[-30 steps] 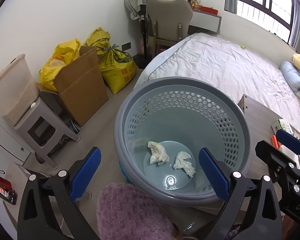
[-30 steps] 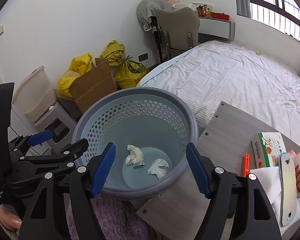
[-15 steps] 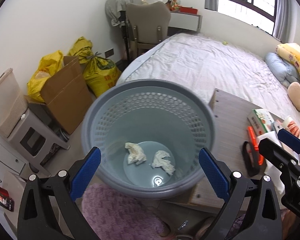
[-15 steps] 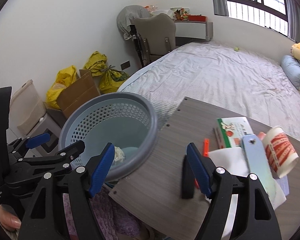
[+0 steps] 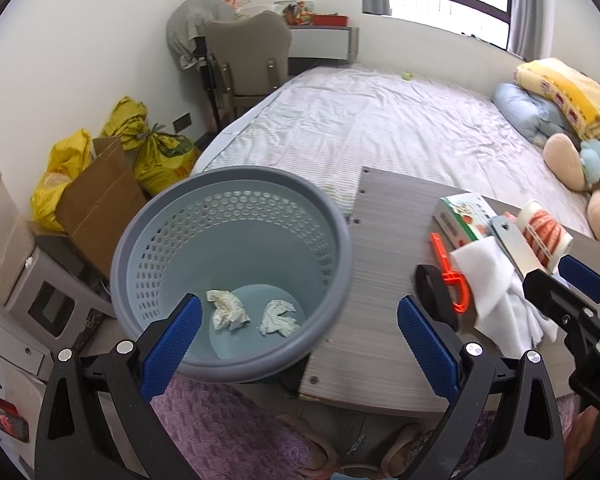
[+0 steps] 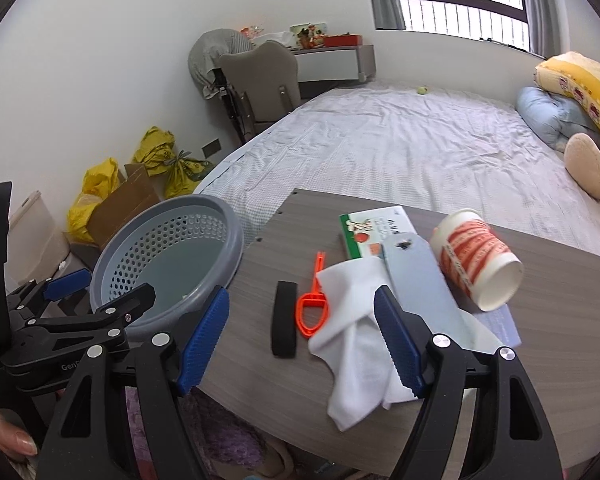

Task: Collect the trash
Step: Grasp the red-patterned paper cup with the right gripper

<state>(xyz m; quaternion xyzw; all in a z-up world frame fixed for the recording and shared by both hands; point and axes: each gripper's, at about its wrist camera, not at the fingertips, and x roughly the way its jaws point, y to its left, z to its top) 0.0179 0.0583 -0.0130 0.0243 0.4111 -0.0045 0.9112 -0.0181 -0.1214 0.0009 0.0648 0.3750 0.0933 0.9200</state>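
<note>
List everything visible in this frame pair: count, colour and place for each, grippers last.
Basket: 1, grey, beside table's left edge.
Crumpled tissues: 2, white, on basket floor.
Table: 1, grey wood-grain, before bed.
Paper cup: 1, white-red, lying on table.
Box: 1, green-white, table.
Cloth: 1, white, table.
Clip: 1, orange, table.
Band: 1, black, table.
Bags: yellow, by wall.
Left gripper: blue pads, open, empty.
Right gripper: blue pads, open, empty.
</note>
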